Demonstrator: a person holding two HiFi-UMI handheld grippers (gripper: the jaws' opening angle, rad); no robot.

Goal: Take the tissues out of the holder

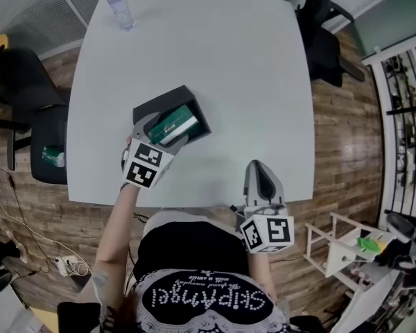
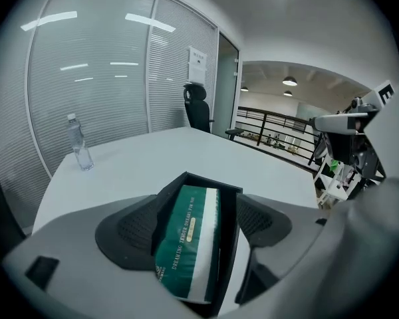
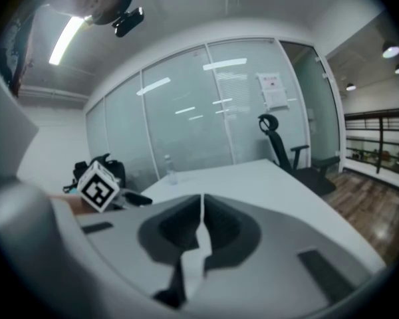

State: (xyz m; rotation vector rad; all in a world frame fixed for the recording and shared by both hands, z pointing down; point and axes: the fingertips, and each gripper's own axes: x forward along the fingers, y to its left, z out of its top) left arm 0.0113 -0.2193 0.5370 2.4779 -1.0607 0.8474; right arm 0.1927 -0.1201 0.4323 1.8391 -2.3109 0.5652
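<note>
A black open-topped holder [image 1: 195, 100] lies on the white table [image 1: 222, 75] with a green and white tissue pack [image 1: 175, 125] in it. In the left gripper view the tissue pack [image 2: 186, 241] lies lengthwise in the holder [image 2: 229, 201], its near end sticking out toward the camera. My left gripper [image 1: 165, 131] is open, with one jaw on each side of the holder's near end, and the left gripper [image 2: 196, 228] pads are not seen to squeeze it. My right gripper [image 1: 262, 179] is shut and empty at the table's front edge, and the right gripper [image 3: 201, 224] points across the table.
A clear water bottle [image 1: 120, 8] stands at the table's far left corner. A black chair [image 1: 28, 82] with a green can [image 1: 53, 157] on a seat is to the left. Another office chair [image 1: 322, 26] is at the far right, and a white rack [image 1: 347, 248] at the near right.
</note>
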